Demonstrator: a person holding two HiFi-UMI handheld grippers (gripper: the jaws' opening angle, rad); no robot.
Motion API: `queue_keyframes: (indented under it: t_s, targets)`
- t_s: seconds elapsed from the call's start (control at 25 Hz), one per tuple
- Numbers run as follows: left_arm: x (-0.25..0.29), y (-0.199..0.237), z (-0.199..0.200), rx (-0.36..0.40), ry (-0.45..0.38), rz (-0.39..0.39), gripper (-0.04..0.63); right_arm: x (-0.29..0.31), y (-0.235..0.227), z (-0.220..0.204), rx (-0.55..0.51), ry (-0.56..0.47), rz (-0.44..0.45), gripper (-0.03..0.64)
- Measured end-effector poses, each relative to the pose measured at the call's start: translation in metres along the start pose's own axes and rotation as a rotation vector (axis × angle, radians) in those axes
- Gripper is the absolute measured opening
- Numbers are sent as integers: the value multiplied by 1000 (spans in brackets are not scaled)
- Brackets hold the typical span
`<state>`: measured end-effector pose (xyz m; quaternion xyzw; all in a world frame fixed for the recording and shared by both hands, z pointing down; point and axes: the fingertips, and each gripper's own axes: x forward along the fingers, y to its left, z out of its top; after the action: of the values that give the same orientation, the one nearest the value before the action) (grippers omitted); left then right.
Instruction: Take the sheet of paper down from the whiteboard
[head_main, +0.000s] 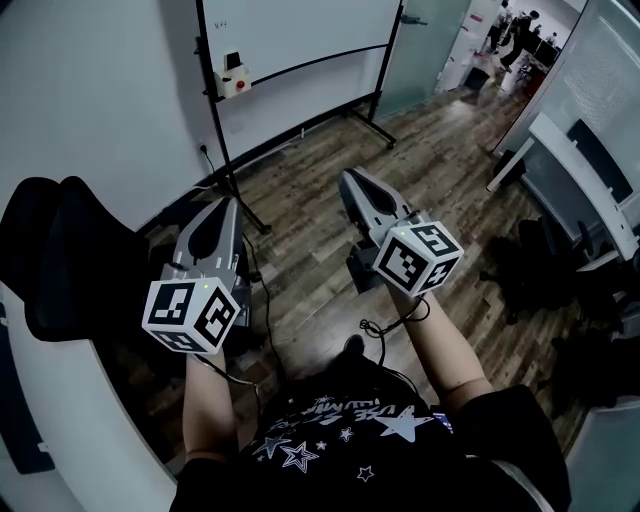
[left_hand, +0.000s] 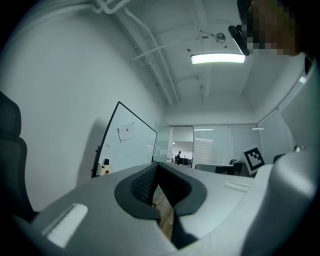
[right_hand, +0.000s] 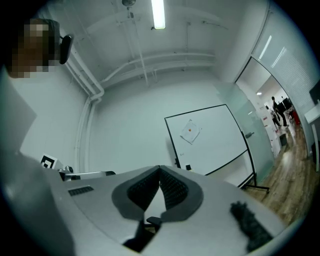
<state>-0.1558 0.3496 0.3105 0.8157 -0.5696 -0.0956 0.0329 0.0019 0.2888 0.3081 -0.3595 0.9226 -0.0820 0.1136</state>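
Observation:
The whiteboard (head_main: 300, 35) stands on a wheeled frame against the far wall, a few steps ahead of me. A sheet of paper (left_hand: 126, 131) hangs tilted on it under a small red magnet; it also shows in the right gripper view as the paper (right_hand: 190, 131). The head view cuts off the part of the board that bears it. My left gripper (head_main: 226, 203) and right gripper (head_main: 348, 176) are held out side by side, pointing toward the board and well short of it. Both are shut with nothing between the jaws, as seen at the left gripper (left_hand: 157, 164) and the right gripper (right_hand: 160, 167).
A black office chair (head_main: 60, 250) stands close on my left. Dark chairs (head_main: 540, 275) and a white desk (head_main: 590, 190) line the right. The board's legs (head_main: 245, 205) and a small white box on its tray (head_main: 232, 78) face me. People (head_main: 515, 25) stand beyond the glass door.

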Motion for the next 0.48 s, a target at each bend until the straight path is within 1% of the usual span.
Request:
queue_keyframes:
  t_s: [0.08,0.28,0.4,0.48]
  targets:
    - [-2,-2,-4,-10,-3,-21,8,-3,-1,-1,13,-16,-11,15]
    - [10,2,-24,-24,13,-42,8,-5,-11,-13,12,-26,-11,17]
    - [16,-2,-39,-64,22,-59,9,-17,-25,-18,50,-51,-1,17]
    - [24,-2,-38,-63,24,-56,9,-18,-37,-14,71,-69,-11,17]
